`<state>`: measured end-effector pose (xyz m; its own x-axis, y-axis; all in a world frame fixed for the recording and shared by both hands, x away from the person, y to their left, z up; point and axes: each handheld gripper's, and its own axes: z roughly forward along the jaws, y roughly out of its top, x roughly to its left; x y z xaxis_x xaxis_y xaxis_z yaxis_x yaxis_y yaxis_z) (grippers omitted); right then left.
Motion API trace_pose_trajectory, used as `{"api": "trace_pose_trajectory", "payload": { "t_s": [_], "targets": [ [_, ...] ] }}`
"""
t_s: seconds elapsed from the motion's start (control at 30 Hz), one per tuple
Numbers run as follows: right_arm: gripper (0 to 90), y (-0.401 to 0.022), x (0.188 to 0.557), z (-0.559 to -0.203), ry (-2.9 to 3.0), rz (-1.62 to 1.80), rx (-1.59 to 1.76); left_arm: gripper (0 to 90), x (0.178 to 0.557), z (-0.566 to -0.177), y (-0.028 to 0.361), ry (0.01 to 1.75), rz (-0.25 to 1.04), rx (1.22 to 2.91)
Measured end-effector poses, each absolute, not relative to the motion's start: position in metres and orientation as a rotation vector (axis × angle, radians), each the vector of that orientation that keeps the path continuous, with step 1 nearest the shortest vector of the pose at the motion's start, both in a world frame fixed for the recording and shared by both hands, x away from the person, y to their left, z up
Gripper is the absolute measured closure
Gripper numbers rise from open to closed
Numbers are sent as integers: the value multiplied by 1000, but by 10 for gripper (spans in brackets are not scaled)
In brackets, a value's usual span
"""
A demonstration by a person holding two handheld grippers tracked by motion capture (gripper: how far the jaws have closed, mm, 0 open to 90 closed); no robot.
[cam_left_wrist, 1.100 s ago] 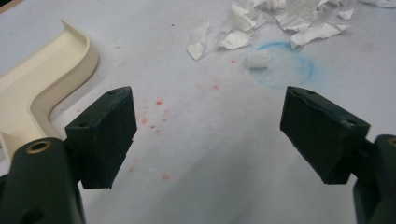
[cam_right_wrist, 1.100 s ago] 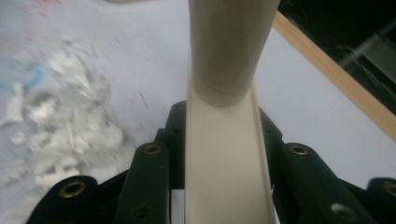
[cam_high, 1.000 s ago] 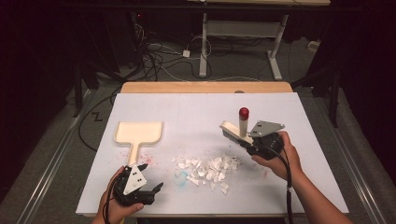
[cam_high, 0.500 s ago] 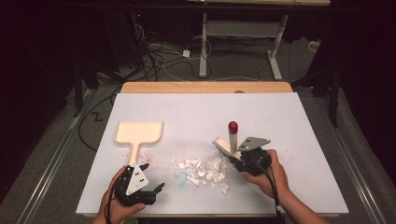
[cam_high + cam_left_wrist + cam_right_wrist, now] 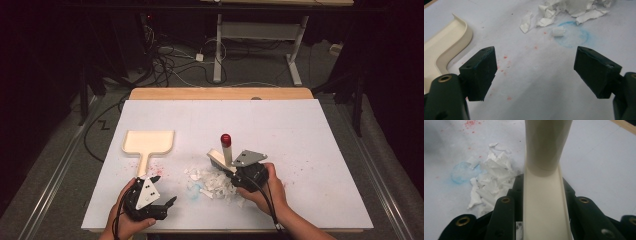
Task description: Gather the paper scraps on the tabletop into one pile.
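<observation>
Torn white paper scraps [image 5: 214, 181] lie heaped near the front middle of the white table [image 5: 300, 130], partly over a faint blue stain [image 5: 571, 35], with red specks [image 5: 506, 66] scattered on the surface to their left. The right gripper [image 5: 231, 171], held in the person's right hand [image 5: 267, 192], sits at the right edge of the heap; its jaws are clamped on the cream handle of a small brush [image 5: 544, 195], which passes straight up between them in the right gripper view. In the high view the brush handle rises upright to a red cap [image 5: 226, 139], while its head rests on the table just behind the scraps. The left gripper [image 5: 162, 192] hovers low near the front left of the table, jaws spread wide with nothing between them. A cream dustpan [image 5: 148, 142] lies flat just beyond it, handle pointing toward the person, well apart from the scraps.
</observation>
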<state>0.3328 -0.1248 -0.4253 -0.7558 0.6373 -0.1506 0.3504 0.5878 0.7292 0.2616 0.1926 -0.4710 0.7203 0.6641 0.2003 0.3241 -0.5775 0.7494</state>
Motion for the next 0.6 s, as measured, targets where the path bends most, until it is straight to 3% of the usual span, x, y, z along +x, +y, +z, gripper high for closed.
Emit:
{"api": "trace_pose_trajectory", "payload": {
  "t_s": [0.3, 0.6],
  "targets": [
    [677, -170, 336, -398, 2366, 1107, 814, 180, 262, -471, 194, 746, 615, 2219],
    [677, -230, 314, -380, 2357, 1095, 701, 180, 262, -472, 192, 752, 614, 2221]
  ]
}}
